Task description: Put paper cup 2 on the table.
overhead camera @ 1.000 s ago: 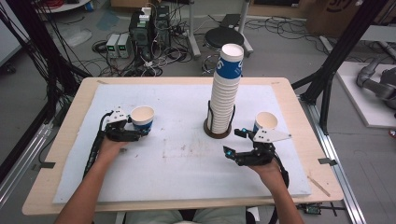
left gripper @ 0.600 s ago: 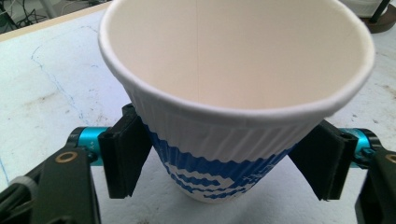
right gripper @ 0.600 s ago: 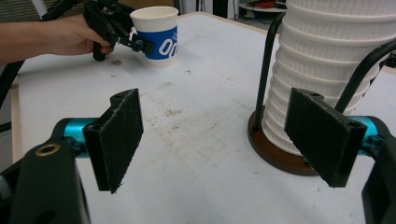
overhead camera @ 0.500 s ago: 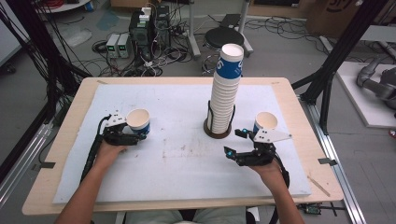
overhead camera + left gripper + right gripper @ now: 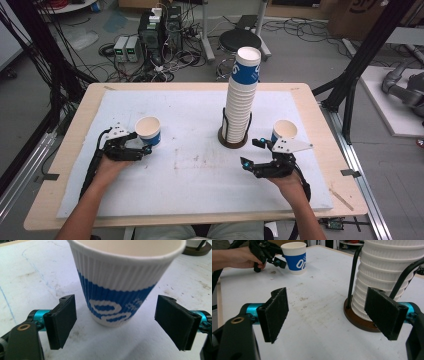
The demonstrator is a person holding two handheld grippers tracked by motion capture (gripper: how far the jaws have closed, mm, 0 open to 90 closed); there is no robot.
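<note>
Since a second ago my left gripper (image 5: 117,322) has released the cup (image 5: 120,285); jaws wide. It stands upright, mouth up. Right gripper (image 5: 327,315) gapes emptily beside the cup stack (image 5: 241,95).

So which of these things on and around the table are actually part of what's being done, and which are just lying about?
Part of the job:
- left cup, standing between the open jaws of the left gripper
- right cup, beside the open right gripper
- cup stack in its holder

Just lying about:
- stool
- electronics boxes and cables on the floor
</note>
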